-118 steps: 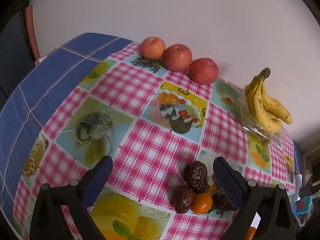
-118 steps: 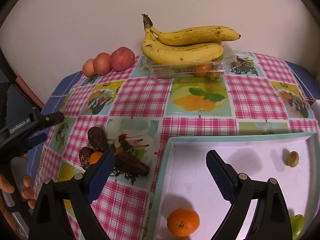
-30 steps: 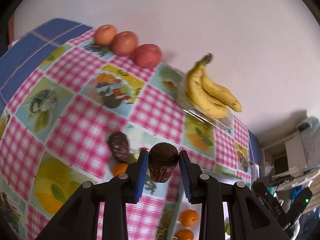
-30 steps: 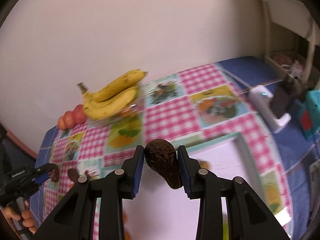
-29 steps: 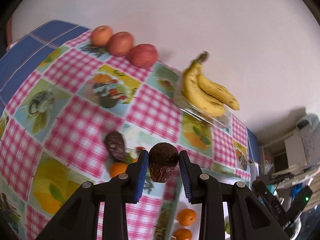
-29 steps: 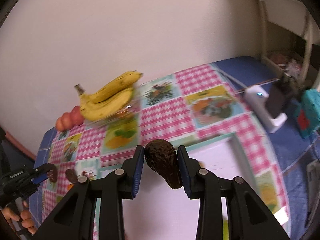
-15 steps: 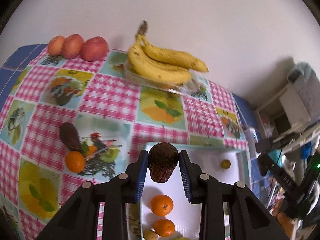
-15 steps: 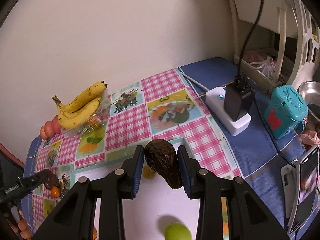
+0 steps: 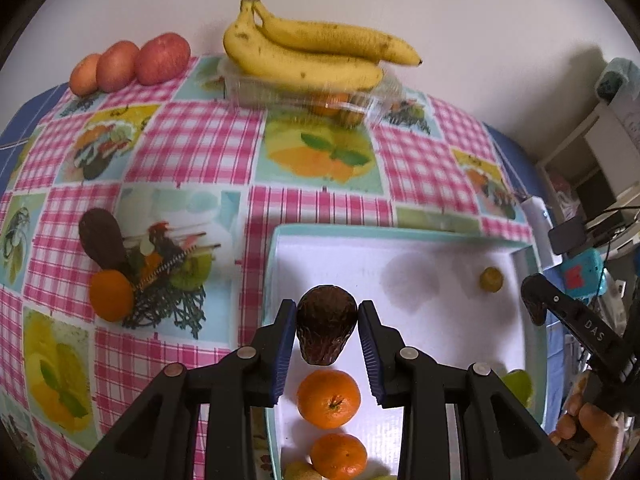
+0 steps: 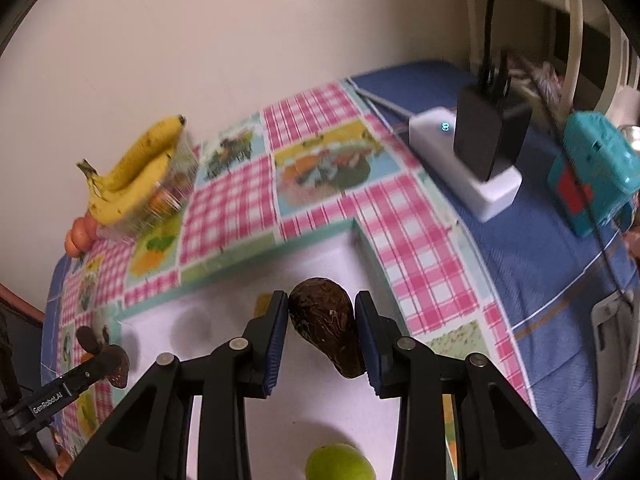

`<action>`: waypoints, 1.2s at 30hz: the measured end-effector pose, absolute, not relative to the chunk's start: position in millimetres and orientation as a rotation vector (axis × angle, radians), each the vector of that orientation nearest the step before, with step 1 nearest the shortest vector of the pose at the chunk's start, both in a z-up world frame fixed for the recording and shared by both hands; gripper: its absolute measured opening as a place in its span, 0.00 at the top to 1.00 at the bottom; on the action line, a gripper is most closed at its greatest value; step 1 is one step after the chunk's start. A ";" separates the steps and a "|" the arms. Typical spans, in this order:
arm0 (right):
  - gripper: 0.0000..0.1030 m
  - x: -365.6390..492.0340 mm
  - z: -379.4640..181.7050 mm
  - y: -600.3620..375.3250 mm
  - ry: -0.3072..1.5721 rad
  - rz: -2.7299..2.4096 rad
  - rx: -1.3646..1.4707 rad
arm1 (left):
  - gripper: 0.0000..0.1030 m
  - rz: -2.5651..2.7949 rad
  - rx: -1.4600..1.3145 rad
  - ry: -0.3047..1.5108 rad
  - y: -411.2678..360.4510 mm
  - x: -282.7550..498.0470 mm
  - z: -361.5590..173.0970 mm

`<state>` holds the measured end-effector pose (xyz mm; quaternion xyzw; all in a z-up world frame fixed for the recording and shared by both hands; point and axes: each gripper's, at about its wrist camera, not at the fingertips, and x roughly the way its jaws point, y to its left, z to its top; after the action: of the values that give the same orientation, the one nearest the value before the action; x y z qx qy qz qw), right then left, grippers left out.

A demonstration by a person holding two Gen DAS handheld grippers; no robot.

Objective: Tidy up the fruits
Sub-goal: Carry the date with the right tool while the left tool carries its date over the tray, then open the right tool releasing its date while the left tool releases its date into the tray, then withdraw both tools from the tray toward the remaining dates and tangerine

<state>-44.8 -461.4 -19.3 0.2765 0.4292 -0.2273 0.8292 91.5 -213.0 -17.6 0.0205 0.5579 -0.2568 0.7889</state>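
Both avocados now hang over the tray, carried in from the tablecloth.

The left gripper is clamped on a dark avocado above the tray, just beyond two oranges; the right gripper pinches another avocado above the tray's far corner. Half a second ago both were higher. Setting them down looks next; one avocado and one orange remain left of the tray.
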 end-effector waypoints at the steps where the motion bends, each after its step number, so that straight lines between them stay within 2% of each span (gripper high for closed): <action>1: 0.65 -44.6 -21.8 -461.0 0.919 -0.487 0.584 | 0.67 -0.550 0.050 1.206 -213.9 91.2 -20.0; 10: 0.65 -38.5 -44.8 -457.5 0.967 -0.483 0.602 | 0.67 -0.529 0.075 1.223 -215.2 88.4 -34.8; 17: 0.65 -37.6 -40.5 -452.6 0.985 -0.485 0.579 | 0.64 -0.526 0.063 1.246 -215.4 91.1 -34.2; 19: 0.60 -38.2 -38.4 -452.6 0.986 -0.492 0.579 | 0.61 -0.530 0.058 1.254 -216.0 92.0 -33.0; 21: 0.50 -36.5 -35.6 -453.7 0.981 -0.496 0.584 | 0.45 -0.533 0.050 1.252 -215.8 91.9 -29.7; 25: 0.41 -37.4 -22.9 -454.8 0.952 -0.504 0.592 | 0.37 -0.548 0.034 1.243 -214.6 93.2 -20.7; 27: 0.34 -36.7 -13.2 -452.9 0.929 -0.500 0.587 | 0.23 -0.531 0.027 1.236 -211.3 96.4 -13.6; 28: 0.29 -36.6 -10.4 -451.7 0.924 -0.499 0.582 | 0.20 -0.523 0.025 1.229 -209.3 97.5 -10.8; 31: 0.21 -34.7 1.3 -445.8 0.906 -0.497 0.554 | 0.11 -0.471 0.015 1.190 -198.5 103.4 0.5; 33: 0.19 -32.5 6.6 -442.4 0.900 -0.494 0.536 | 0.00 -0.423 0.006 1.164 -189.6 107.8 5.6; 35: 0.18 -30.6 8.9 -438.9 0.898 -0.491 0.517 | 0.00 -0.377 -0.006 1.130 -178.9 113.0 10.7; 36: 0.14 -29.6 8.7 -437.3 0.901 -0.488 0.507 | 0.00 -0.361 -0.011 1.121 -174.9 114.8 11.4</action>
<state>-29.6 -437.3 8.7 0.2398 0.4266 -0.2310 0.8410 114.8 -174.9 11.4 -0.0050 0.5286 -0.1702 0.8316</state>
